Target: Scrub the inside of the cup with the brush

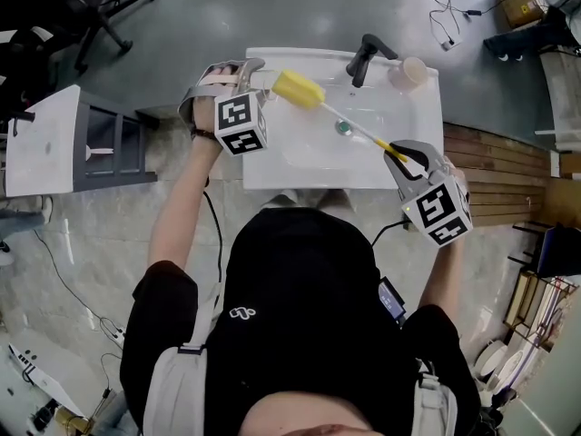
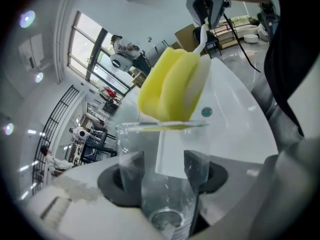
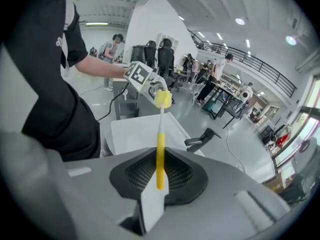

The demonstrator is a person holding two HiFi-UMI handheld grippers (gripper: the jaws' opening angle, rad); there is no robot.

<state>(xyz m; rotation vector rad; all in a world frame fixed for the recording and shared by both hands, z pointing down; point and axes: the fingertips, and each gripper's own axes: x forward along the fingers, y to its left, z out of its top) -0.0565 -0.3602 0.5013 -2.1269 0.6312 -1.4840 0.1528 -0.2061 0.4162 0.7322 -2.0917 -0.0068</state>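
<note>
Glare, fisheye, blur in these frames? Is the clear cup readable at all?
Left gripper view: heavy fisheye and dark vignetted corners; the clear cup reads only by its rim and reflections, while the brush head is sharp. Right gripper view: the same bending of straight lines, and the ceiling lights flare. Head view: even light, no motion blur, the white sink nearly washed out.
</note>
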